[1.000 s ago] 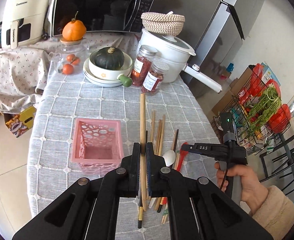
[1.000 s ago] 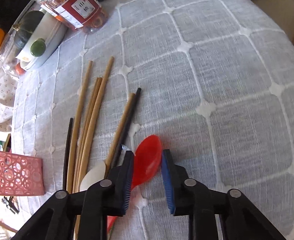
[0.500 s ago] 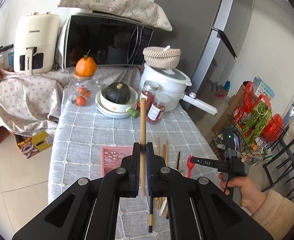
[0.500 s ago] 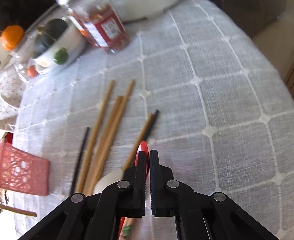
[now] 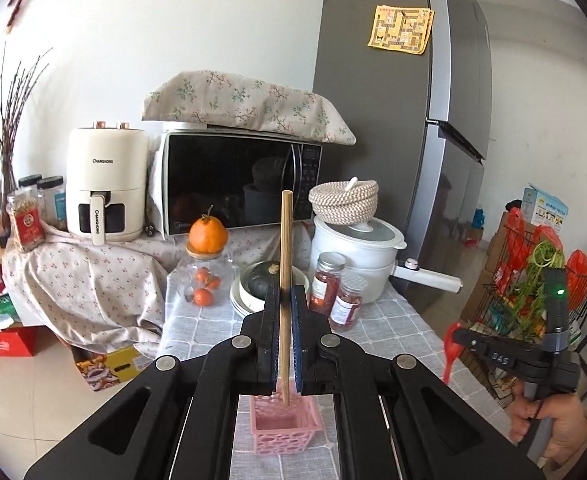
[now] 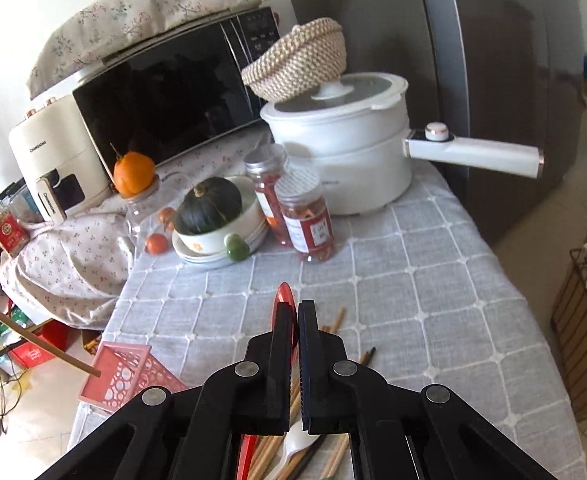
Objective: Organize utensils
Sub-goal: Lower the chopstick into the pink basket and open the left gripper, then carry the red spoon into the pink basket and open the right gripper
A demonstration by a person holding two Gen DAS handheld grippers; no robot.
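Left claw (image 5: 286, 336): clamped on the long pale wooden chopstick (image 5: 285, 264), upright, lower tip just above the pink perforated plastic basket (image 5: 285, 430) on the grey checked worktop (image 6: 413, 280)
Right claw (image 6: 296, 312): closed on the red plastic spoon (image 6: 284, 295), clear of the loose chopsticks
Doing it well: keep the stick vertical; lower centred; release once inside
Change: a second ago both tools lay low over the worktop; right claw stood open around the spoon

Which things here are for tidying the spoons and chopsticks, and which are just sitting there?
For the job:
- wooden chopstick in the left gripper
- red spoon in the right gripper
- pink basket
- loose chopsticks
- white spoon

Just sitting there:
- microwave
- white pot
- squash
- two jars
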